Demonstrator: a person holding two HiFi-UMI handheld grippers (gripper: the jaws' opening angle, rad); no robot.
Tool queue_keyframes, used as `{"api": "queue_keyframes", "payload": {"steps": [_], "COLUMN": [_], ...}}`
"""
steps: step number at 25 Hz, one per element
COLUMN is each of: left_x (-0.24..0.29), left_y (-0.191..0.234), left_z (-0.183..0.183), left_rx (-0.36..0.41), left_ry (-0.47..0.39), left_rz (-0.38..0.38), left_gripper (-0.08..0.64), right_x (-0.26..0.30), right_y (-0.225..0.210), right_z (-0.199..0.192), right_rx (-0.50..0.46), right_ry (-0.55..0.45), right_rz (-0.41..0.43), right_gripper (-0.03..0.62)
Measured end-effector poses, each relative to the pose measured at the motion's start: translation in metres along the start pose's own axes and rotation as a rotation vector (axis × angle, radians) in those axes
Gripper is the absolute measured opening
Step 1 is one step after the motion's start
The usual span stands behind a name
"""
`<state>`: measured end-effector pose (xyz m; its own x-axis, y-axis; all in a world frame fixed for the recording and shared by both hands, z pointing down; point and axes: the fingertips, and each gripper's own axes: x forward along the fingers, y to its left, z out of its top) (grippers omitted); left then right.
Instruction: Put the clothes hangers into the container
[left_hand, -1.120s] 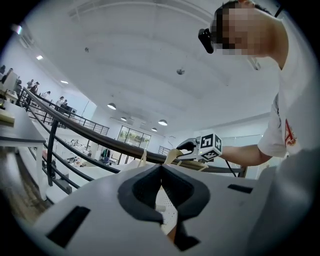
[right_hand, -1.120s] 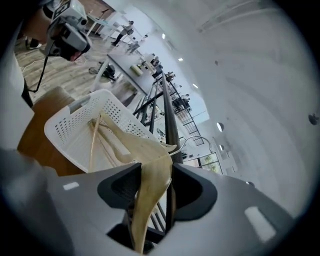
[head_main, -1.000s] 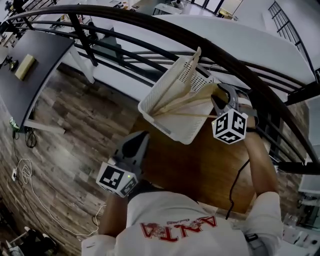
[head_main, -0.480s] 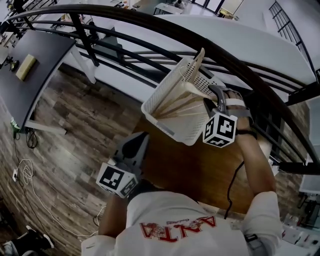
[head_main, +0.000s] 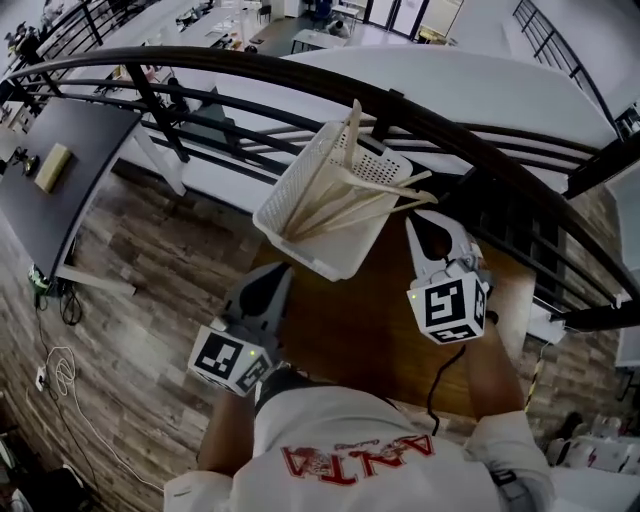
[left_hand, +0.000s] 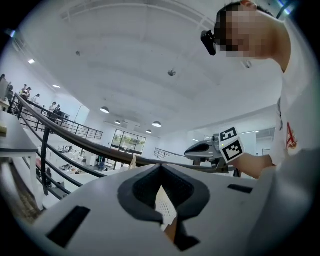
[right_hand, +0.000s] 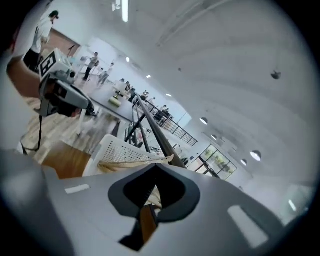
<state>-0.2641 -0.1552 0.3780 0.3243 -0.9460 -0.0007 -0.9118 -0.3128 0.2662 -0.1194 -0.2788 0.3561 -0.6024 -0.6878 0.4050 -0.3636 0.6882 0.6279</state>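
A white perforated basket (head_main: 290, 235) stands on the wooden table (head_main: 370, 330) and holds several pale wooden hangers (head_main: 350, 200) whose ends stick out over its rim. My right gripper (head_main: 420, 225) is just right of the basket, clear of the hangers. Its jaws have just been closing and are shut with nothing between them. The right gripper view looks past its shut tips (right_hand: 156, 165) at the basket (right_hand: 117, 147) and hangers (right_hand: 135, 161). My left gripper (head_main: 272, 275) hovers at the table's near left corner, shut and empty, with a bit of the basket (left_hand: 165, 205) showing beyond its tips (left_hand: 161, 167).
A dark curved railing (head_main: 300, 80) runs close behind the basket. Beyond and below lie a wood floor, a dark table (head_main: 60, 150) at far left and a loose cable (head_main: 60, 380). The person's torso fills the bottom of the head view.
The right gripper has let go of the hanger it held at the basket and drawn back toward the person, its jaws closing empty. The left gripper rose slightly.
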Motion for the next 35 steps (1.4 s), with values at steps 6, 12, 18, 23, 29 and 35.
{"api": "queue_keyframes", "payload": {"steps": [6,12,18,23,29,35], "left_x": [0.009,0.014,0.022,0.029,0.026,0.026], "left_y": [-0.048,-0.098,-0.149,-0.189,-0.204,-0.207], "left_z": [0.031,0.037,0.038,0.029,0.026,0.026], "left_rx": [0.097,0.151,0.193,0.219,0.233,0.237], "left_ry": [-0.036,-0.041,-0.04,-0.028,-0.02,-0.025], "left_rz": [-0.046,-0.099,-0.146,-0.173,-0.172,-0.162], "left_gripper": [0.009,0.009,0.009,0.009,0.009,0.009], "right_x": [-0.057,-0.108,-0.167,-0.206,-0.219,-0.217], "right_y": [-0.015,-0.018,-0.031,-0.039,-0.041,-0.04], "right_z": [-0.024,-0.047,-0.081,-0.117,-0.128,-0.126], "right_rx": [0.323,0.448,0.583,0.674,0.704,0.683], "right_ry": [-0.101,-0.163,-0.255,-0.288,-0.301,-0.315], "right_rz": [-0.065,-0.107,-0.177,-0.225,-0.218,-0.197], "right_gripper": [0.003,0.003,0.002,0.002,0.002,0.002]}}
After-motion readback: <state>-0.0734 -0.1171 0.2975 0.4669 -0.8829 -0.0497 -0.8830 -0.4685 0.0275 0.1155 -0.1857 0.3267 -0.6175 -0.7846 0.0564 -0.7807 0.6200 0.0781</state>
